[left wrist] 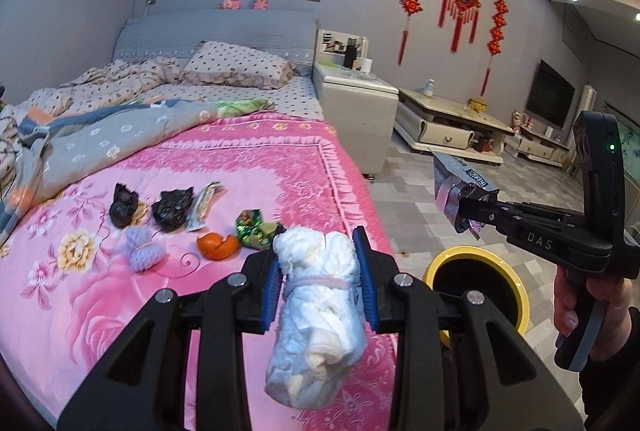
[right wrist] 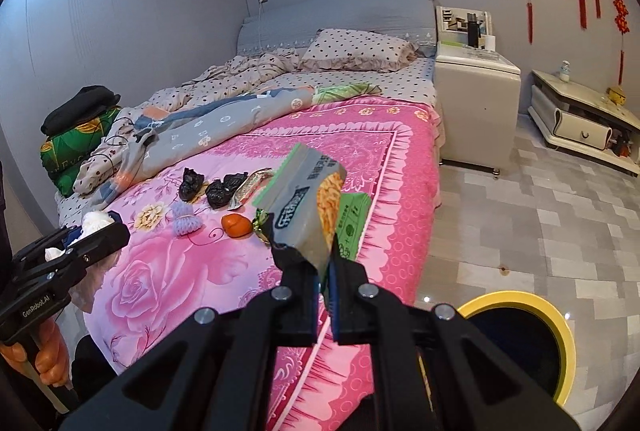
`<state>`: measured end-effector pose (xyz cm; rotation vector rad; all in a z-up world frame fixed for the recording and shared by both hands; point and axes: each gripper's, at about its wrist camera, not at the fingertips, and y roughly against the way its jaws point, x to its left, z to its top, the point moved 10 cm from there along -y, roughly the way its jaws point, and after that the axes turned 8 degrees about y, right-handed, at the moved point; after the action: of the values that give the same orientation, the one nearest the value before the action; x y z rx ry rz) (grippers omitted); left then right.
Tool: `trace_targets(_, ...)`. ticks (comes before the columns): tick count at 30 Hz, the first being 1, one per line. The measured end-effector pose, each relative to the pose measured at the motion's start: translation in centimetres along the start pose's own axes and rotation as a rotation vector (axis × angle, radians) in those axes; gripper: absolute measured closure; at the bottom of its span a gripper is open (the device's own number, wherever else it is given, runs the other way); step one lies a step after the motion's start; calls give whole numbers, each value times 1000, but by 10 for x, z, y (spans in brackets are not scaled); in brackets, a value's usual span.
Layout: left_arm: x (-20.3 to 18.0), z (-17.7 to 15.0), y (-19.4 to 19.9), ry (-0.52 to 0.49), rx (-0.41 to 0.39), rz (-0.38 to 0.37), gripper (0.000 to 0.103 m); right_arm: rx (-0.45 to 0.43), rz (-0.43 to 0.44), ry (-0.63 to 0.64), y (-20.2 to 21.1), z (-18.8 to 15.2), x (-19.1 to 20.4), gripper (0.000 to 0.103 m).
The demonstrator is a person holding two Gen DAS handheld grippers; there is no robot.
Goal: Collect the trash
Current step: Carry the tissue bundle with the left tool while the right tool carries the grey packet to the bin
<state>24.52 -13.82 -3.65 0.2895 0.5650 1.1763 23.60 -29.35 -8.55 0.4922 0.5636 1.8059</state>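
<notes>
Two pieces of trash are in hand, neither binned yet.

Left gripper (left wrist: 320, 287): pads clamped on a white wad (left wrist: 316, 315), a rolled tissue bundle tied round the middle with a pale band. It is held clear above the pink bedspread (left wrist: 120, 271).

Right gripper (right wrist: 322, 271): jaws pinched tight on the bottom edge of a snack bag (right wrist: 308, 207), grey with a yellow food print. The bag stands up from the fingers, also clear of the bed.

Bin (right wrist: 520, 343): yellow rim, dark inside, on the tiled floor just beside the bed's near corner. From the left wrist view it sits below and between the two grippers. Contents can't be made out.

Still on the bedspread, clustered mid-bed:
- two black bags (left wrist: 168, 211), side by side
- a flat wrapper (left wrist: 204, 205) just beside them
- a lilac foam net (left wrist: 144, 251)
- orange peel (left wrist: 216, 245)
- a green foil wrapper (left wrist: 252, 231)
- a green card (right wrist: 352, 223), seen behind the snack bag near the bed's edge

My read: early to middle of the job. Next comes dropping both held pieces in the bin, then several more trips for the pile.
</notes>
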Motion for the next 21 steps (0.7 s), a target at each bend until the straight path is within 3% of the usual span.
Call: trace_targets(21,-161,-22,-75,-165,123,-205,71,10,-214,-205,72,-60,-140,100)
